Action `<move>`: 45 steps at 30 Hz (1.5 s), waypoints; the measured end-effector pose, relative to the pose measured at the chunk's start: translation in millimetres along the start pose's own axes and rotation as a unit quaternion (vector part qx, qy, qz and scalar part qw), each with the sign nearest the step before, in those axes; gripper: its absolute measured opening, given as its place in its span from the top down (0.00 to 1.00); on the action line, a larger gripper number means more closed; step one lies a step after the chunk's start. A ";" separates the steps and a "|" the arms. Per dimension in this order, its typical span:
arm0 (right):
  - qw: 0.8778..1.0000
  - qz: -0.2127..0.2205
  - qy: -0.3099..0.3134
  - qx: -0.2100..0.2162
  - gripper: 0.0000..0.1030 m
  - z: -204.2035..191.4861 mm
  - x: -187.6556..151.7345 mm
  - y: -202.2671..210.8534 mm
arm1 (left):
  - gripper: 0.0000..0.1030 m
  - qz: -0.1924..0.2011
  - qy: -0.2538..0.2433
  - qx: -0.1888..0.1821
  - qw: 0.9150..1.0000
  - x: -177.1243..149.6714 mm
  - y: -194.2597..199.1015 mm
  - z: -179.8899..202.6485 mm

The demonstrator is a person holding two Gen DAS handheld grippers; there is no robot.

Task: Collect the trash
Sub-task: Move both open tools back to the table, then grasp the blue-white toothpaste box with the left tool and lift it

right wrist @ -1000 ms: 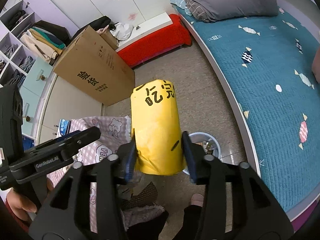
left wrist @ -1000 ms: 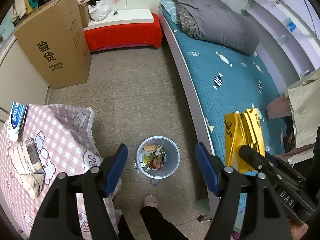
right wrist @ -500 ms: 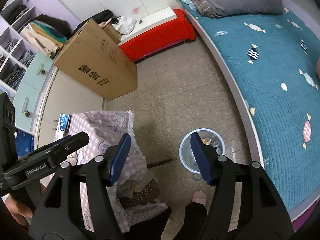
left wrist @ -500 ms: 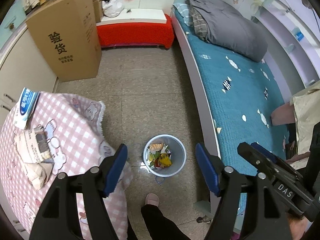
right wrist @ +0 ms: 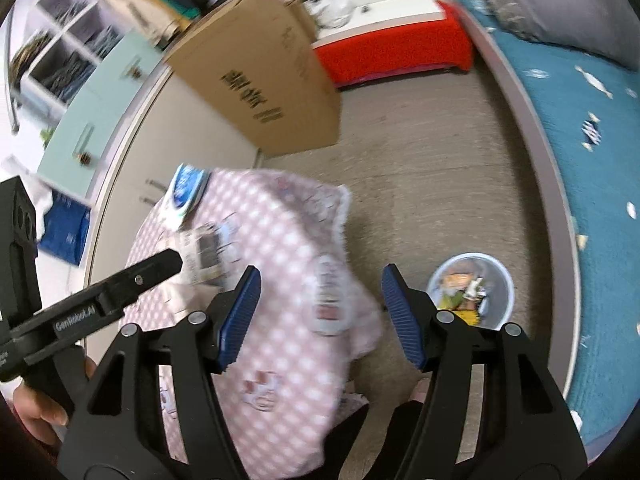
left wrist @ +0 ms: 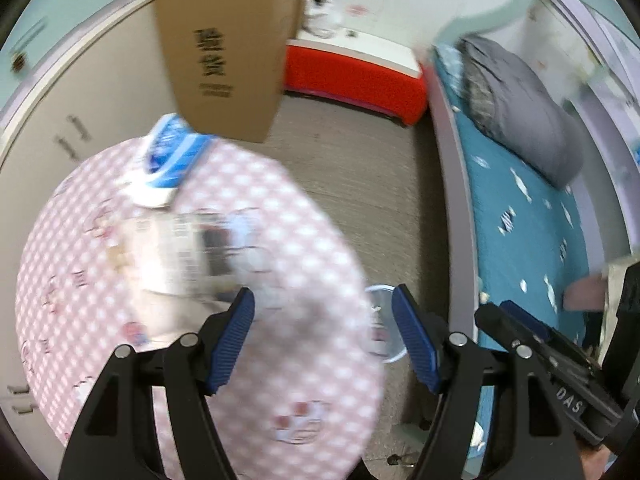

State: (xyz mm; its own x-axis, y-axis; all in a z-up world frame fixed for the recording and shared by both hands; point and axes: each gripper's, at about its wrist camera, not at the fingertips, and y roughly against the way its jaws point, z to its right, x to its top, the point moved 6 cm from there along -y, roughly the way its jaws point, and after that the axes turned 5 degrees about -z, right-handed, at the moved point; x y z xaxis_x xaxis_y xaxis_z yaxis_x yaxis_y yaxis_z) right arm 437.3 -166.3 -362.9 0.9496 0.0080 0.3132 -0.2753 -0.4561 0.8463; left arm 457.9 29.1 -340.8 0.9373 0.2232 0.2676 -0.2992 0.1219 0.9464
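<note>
L wrist: left claw [left wrist: 322, 340] spread, empty, over pink-check worktop [left wrist: 120, 320]; crumpled newspaper [left wrist: 192, 252] lies ahead | R wrist: right claw [right wrist: 320, 316] spread, empty; bin [right wrist: 502, 280] on floor holds scraps | step: I judge reach for next trash; next: centre on paper, pinch.

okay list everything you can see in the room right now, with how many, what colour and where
Round plastic bin: one, pale blue, on floor by bed, trash inside.
Checked tablecloth: one, pink and white, covering table.
Crumpled newspaper: one, grey-white, on tablecloth.
Flat packet: one, blue and white, tablecloth's far edge.
Cardboard box: one, brown, on floor by cabinet.
Low bench: one, red with white top, far wall.
Bed cover: one, teal.
Folded quilt: one, grey, on bed.
Left gripper: black, blue pads, open, empty.
Right gripper: same, open, empty.
</note>
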 end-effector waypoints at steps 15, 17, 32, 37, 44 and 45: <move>0.999 -0.024 0.036 0.009 0.37 -140.4 18.3 -107.6 | 0.32 0.013 0.043 0.024 0.999 56.7 -11.8 -187.4; 0.999 -0.021 0.032 0.005 0.37 -148.2 25.0 -119.7 | 0.33 0.015 0.027 0.020 0.999 69.3 -22.1 -193.0; 0.999 0.000 -0.008 -0.034 0.37 -143.4 61.0 -179.7 | 0.62 -0.008 -0.028 -0.012 1.000 120.5 -106.7 -204.1; 0.999 -0.007 0.012 -0.038 0.37 -159.7 59.7 -181.5 | 0.86 0.008 -0.032 -0.017 0.999 119.5 -99.1 -206.7; 0.994 -0.025 0.102 -0.009 0.37 -237.1 30.5 -173.6 | 0.87 0.048 0.026 -0.005 0.999 83.1 -37.8 -262.5; 0.992 -0.032 0.118 -0.003 0.37 -250.6 23.1 -175.6 | 0.87 0.047 0.033 0.000 0.998 74.6 -32.2 -271.3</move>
State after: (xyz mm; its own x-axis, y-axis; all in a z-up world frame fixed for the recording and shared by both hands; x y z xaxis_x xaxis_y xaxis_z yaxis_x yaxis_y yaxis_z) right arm 470.2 136.9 -396.4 0.9041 0.2457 0.3497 -0.2167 -0.4418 0.8705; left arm 489.0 304.2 -400.4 0.8909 0.2973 0.3434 -0.3860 0.0970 0.9174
